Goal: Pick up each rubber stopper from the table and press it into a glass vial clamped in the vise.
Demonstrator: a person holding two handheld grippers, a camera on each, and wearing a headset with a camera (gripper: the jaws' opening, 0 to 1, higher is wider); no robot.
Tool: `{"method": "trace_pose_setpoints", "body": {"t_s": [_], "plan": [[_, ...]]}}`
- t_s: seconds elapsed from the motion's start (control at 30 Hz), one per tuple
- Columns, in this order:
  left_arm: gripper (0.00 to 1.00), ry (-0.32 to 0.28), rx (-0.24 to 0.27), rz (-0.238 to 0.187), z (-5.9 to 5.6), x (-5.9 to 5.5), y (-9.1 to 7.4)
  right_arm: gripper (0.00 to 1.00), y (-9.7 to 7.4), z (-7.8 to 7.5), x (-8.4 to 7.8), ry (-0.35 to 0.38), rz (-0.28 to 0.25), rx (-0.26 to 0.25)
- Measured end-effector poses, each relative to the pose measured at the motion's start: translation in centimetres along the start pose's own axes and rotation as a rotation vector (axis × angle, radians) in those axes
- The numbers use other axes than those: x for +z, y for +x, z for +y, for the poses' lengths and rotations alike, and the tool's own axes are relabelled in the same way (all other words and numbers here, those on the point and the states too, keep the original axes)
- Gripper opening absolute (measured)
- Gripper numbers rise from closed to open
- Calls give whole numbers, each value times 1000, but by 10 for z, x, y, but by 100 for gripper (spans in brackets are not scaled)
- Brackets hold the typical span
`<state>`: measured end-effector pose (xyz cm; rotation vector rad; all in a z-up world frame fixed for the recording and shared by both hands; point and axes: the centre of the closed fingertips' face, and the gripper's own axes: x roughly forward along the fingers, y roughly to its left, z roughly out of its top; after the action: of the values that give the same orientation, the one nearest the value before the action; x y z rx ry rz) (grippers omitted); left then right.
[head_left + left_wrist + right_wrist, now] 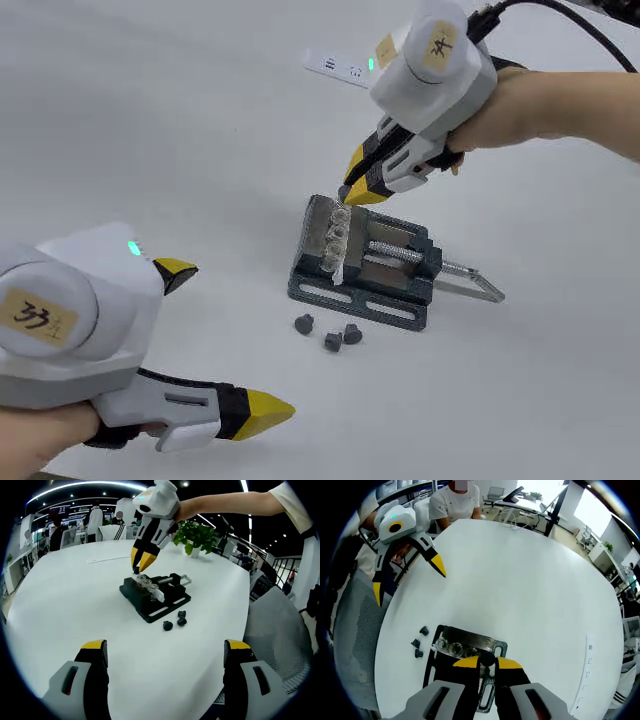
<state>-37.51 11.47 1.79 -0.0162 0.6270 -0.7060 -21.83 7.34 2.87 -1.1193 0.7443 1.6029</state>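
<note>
Nearest, at the left, the left tool point(220, 340) hangs above the desk point(150, 150) with its jaws spread wide and nothing between them, well apart from the work. Beyond it and to the right, three loose stoppers point(333, 342) lie close together on the desk, just in front of the vise point(395, 285).

The vise sits mid-desk with its screw handle pointing right. It clamps a short row of glass vials point(335, 240) standing upright, mouths up, the row running near to far along the vise's left side.

The right tool point(358, 188) reaches in from the far right with its tips pinched on a dark stopper point(487, 660), and it is much the nearer of the two to the vials. In the right gripper view the stopper sits just over one end of the row. The three vial mouths I can make out lie beside it and look open. Whether it touches a rim cannot be told.

As the vials' long axis is vertical, the press probably has to go straight down with the stopper centred on one mouth. Only the vise's own clamping faces crowd that path. Far off, a white power strip point(335, 68) lies on the desk, well apart from the vise.
</note>
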Motion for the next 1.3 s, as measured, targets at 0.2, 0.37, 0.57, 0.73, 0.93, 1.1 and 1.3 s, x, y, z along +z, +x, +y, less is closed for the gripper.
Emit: {"method": "trace_pose_setpoints", "body": {"t_s": [0.2,0.37,0.57,0.73,0.93,1.1,1.3], "plan": [[96,2,-4,4,-1,-1,1,6,0,-2,-1,75,-75,-23],[96,3,-8,7,-1,-1,1,5,1,-2,0,110,-93,-56],[96,5,-8,6,-1,-2,1,5,0,-2,-2,200,-133,-123],[96,5,-7,6,-1,-1,1,5,1,-3,-2,271,-157,-175],[96,8,-6,4,-2,0,2,5,1,-3,-2,322,-129,-182],[96,7,-6,-1,-2,2,2,6,1,-4,-2,335,-139,-181],[96,7,-2,-1,-2,2,1,7,2,-3,0,322,-134,-182]]}}
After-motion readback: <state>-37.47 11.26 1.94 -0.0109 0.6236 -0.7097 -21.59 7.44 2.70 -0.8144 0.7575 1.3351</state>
